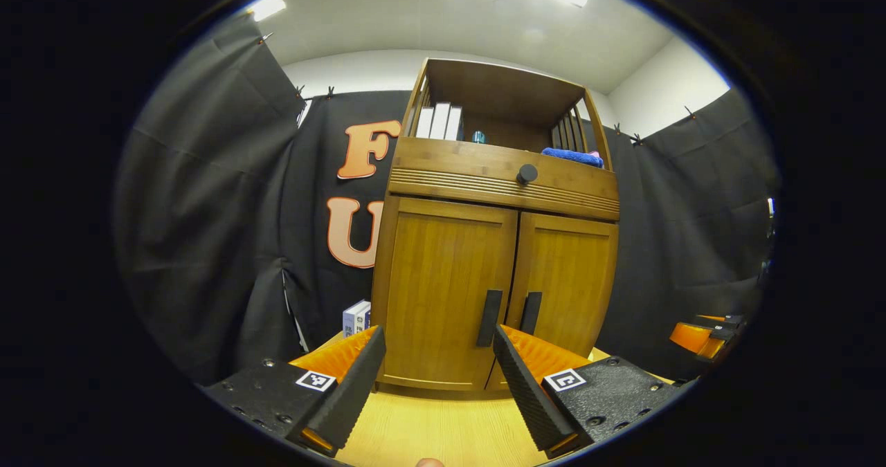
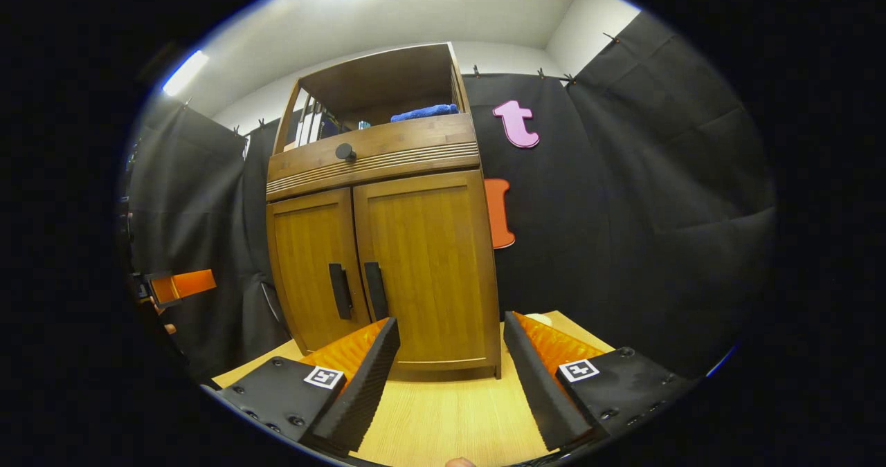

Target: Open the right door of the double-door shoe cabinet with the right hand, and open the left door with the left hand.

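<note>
The shoe cabinet (image 1: pixel 495 245) stands upright on the desk (image 1: pixel 443 429), directly ahead of both hand-held grippers. Both doors are closed.

Left hand-held gripper (image 1: pixel 437 384): fingers spread wide, holding nothing. It sits low over the desk, just short of the cabinet base. The left door (image 1: pixel 443 287) lies straight ahead between the fingers. Its handle (image 1: pixel 489 318) is a dark vertical bar just above the tip of the finger on the view's right. The right door (image 1: pixel 564 284) and its handle (image 1: pixel 531 313) lie further to that side. A small box (image 1: pixel 356 317) stands on the desk beside the cabinet, above the other finger.

Right hand-held gripper (image 2: pixel 451 377): fingers spread wide, holding nothing. The right door (image 2: pixel 429 259) is ahead of it, with its handle (image 2: pixel 375 290) above the finger on the view's left. The left door (image 2: pixel 311 266) and handle (image 2: pixel 340 291) lie beyond.

Above the doors: a drawer front with a round knob (image 1: pixel 527 174), then an open shelf holding books (image 1: pixel 438 121) and a blue cloth (image 1: pixel 571 156).
</note>
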Available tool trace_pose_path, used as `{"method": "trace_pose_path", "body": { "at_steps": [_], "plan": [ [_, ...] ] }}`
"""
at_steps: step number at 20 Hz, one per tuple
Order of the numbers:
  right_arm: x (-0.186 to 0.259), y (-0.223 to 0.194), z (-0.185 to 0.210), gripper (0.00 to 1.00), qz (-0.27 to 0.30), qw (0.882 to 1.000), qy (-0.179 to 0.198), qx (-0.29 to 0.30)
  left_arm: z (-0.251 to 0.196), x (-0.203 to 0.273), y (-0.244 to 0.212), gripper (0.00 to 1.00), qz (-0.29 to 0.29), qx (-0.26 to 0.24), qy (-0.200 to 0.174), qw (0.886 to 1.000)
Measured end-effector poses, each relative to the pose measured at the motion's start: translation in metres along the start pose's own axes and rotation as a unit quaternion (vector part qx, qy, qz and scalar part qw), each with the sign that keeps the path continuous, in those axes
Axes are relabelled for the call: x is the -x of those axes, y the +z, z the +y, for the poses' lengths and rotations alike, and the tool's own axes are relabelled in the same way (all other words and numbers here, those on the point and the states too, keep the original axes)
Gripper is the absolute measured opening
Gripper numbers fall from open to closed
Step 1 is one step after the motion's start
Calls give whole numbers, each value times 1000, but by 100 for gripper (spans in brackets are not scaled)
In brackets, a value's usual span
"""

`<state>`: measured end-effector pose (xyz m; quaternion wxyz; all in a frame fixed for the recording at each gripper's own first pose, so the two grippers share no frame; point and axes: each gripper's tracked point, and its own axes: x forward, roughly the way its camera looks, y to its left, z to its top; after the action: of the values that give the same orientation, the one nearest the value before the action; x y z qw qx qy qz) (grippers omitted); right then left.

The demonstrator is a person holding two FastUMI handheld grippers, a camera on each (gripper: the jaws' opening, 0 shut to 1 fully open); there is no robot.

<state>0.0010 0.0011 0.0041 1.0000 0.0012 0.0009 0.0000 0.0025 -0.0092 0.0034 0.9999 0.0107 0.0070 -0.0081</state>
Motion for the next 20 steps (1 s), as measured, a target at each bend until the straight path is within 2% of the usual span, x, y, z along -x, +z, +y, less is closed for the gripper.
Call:
{"method": "trace_pose_path", "body": {
  "at_steps": [1,2,3,4,5,6,7,8,14,15,17,18,20],
  "plan": [
    [-1,1,0,98,-1,1000,0,4,-1,0,-2,94,4,-3,0,1000],
    [0,2,3,89,-3,1000,1,6,-2,-1,-4,92,6,-3,-2,1000],
    [0,3,6,97,-4,1000,3,9,-4,-1,-6,93,9,-4,-4,1000],
    [0,2,11,97,-3,1000,7,11,-5,-1,-10,95,16,-3,-7,1000],
    [-1,1,15,97,-3,1000,11,13,-6,0,-12,92,18,-1,-9,1000],
    [-1,0,17,97,-1,1000,12,15,-5,-1,-13,95,21,-2,-9,1000],
    [-2,-2,21,89,0,1000,16,16,-4,-1,-15,92,24,-5,-9,1000],
    [-3,-4,26,97,2,1000,20,16,-3,-1,-15,95,26,-8,-10,1000],
    [-27,-16,51,98,14,999,20,30,12,2,-12,92,21,-27,-6,999],
    [-34,-19,58,98,17,999,22,35,16,1,-12,94,22,-29,-6,999],
    [-49,-22,76,98,19,999,29,39,24,2,-14,92,25,-31,-8,999],
    [-58,-23,86,89,20,999,31,40,29,1,-16,93,26,-33,-8,999],
    [-79,-26,100,89,23,998,31,44,41,-2,-15,97,25,-37,-6,999]
  ]
}}
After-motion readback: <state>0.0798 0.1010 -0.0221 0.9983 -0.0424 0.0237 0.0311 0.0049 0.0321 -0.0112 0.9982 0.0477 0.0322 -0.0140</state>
